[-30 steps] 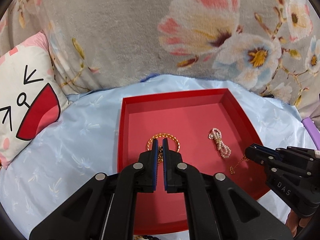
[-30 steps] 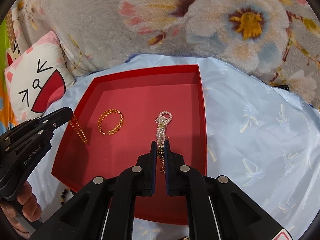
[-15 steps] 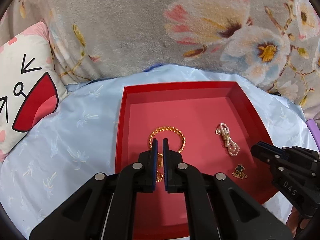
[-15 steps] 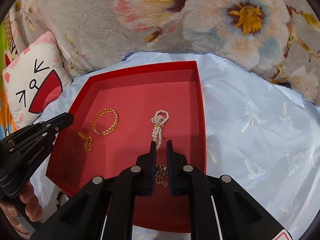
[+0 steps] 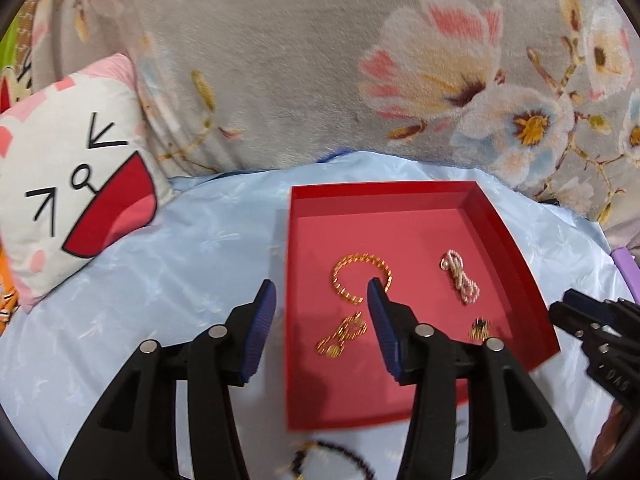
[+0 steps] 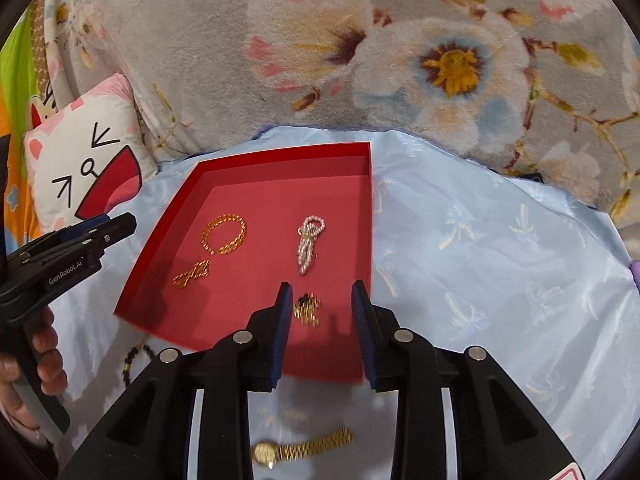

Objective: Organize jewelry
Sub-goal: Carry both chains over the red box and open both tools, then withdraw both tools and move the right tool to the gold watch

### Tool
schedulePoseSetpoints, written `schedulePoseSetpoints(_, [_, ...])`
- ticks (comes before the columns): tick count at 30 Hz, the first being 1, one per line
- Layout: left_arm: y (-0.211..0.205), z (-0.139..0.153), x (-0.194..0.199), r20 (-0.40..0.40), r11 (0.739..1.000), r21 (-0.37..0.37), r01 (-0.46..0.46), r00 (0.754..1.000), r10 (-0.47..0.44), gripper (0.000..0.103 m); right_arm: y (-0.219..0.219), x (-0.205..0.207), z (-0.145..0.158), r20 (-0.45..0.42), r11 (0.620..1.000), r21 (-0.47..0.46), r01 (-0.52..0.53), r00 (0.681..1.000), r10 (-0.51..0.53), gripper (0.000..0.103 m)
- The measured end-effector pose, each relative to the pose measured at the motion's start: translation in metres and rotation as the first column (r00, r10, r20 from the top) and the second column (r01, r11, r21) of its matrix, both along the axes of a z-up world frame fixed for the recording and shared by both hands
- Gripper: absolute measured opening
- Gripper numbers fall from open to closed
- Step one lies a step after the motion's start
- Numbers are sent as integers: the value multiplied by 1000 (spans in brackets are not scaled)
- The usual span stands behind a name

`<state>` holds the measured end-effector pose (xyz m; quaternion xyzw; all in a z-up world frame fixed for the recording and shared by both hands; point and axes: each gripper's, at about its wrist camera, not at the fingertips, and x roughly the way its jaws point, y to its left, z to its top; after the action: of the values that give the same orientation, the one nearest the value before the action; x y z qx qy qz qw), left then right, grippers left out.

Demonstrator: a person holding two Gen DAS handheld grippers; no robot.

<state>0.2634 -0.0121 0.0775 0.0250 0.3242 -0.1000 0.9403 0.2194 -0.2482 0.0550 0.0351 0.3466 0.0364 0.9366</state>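
Both tools have just been opening and have let go: the gold chain (image 5: 343, 334) now lies loose in the red tray (image 5: 504, 224), below the left tool (image 5: 322, 294), whose parted jaws hold nothing. The right tool (image 6: 320, 294) (jaws apart, empty) hovers over the black-and-gold pendant (image 6: 307, 309) at the tray's 5 o'clock corner. The pearl piece (image 6: 309, 242) lies at 12 o'clock from it.

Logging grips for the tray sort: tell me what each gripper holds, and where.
Nothing. The left gripper and right gripper have just opened, empty, above the tray.
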Motion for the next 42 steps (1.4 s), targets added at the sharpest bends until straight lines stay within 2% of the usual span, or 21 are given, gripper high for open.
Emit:
schedulePoseSetpoints(10, [28, -24, -64, -62, 1000, 20, 6, 998, -5, 61, -9, -77, -23, -23, 1000, 12, 3, 1000, -3, 32])
schedulePoseSetpoints(17, [33, -60, -94, -146, 1000, 23, -5, 989, 8, 62, -11, -118, -49, -78, 999, 37, 14, 997, -11, 32])
schedulePoseSetpoints(22, [33, -75, -116, -140, 999, 28, -24, 990, 28, 62, -4, -135, -62, -93, 999, 39, 16, 996, -12, 32])
schedulePoseSetpoints(26, [30, -80, -131, -124, 999, 29, -14, 992, 17, 62, 3, -143, -75, -116, 998, 54, 13, 993, -7, 33])
schedulePoseSetpoints(31, [27, -86, -135, -146, 1000, 16, 1, 989, 2, 62, 11, -145, -88, -138, 998, 57, 19, 990, -11, 33])
schedulePoseSetpoints(35, [30, -85, -135, -143, 1000, -3, -10, 990, 10, 62, 15, -143, -89, -135, 998, 64, 28, 991, -19, 40])
schedulePoseSetpoints(42, [34, -87, -134, -156, 999, -11, -31, 987, 29, 62, 24, -125, -85, -129, 993, 96, 66, 990, -54, 46])
